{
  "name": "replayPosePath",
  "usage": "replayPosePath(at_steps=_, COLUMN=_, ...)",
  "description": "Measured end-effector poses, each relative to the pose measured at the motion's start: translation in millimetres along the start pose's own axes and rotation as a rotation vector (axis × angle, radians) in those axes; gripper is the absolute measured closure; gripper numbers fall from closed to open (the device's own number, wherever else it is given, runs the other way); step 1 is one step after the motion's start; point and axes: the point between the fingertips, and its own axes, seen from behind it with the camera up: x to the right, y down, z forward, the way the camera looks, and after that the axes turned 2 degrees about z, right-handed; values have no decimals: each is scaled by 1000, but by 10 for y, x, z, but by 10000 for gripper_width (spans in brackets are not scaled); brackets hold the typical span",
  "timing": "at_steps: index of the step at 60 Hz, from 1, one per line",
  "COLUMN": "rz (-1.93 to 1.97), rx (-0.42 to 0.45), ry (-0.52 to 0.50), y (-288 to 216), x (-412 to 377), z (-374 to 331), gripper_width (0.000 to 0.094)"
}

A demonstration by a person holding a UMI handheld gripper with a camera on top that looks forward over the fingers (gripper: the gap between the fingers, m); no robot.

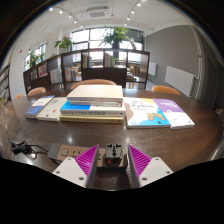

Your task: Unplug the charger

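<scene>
Charger: small grey block charger (112, 154) sits between the two purple-padded fingers of the handheld gripper (112, 160), at 6 o'clock from the stacked books. Fingers apart; a narrow gap seems to remain on each side, so no firm clamp judged yet. Whether the charger is seated in the white power strip (65, 152) at 8 o'clock cannot be told; a dark cable (22, 149) trails off at 9 o'clock.

Progress: approach done; closing, gripping and pulling free all remain.

Containers: none on the dark wooden table (195, 142). The shelving unit (85, 68) at 12 o'clock has compartments, contents too small to read. Books (95, 100) lie flat mid-table.
</scene>
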Motion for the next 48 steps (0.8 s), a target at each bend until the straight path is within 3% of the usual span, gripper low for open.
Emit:
replayPosePath(at_steps=8, rz=30, rx=18, ry=-10, y=-35, x=17, z=88, gripper_width=673)
replayPosePath(at_steps=23, rz=65, rx=13, ry=-37, y=-31, x=12, z=86, gripper_width=802)
replayPosePath(at_steps=30, rz=1, rx=-135, ry=-52, y=-50, x=-1, z=47, gripper_width=826)
replayPosePath(at_steps=31, rz=-22, rx=-113, ry=-58, y=-221, x=-17, z=-18, gripper_width=828)
replayPosePath(at_steps=35, rz=-56, rx=144, ry=-69, y=-1176, x=92, z=-492, gripper_width=828)
replayPosePath(at_steps=40, rz=-53, rx=331, ry=-12, y=-2109, x=581, z=-1071, gripper_width=827)
replayPosePath(at_steps=42, rz=-40, rx=367, ry=6, y=-2384, x=825, z=-1199, gripper_width=826)
replayPosePath(at_steps=48, rz=-10, rx=339, ry=54, y=-2191, x=1392, z=-1025, gripper_width=806)
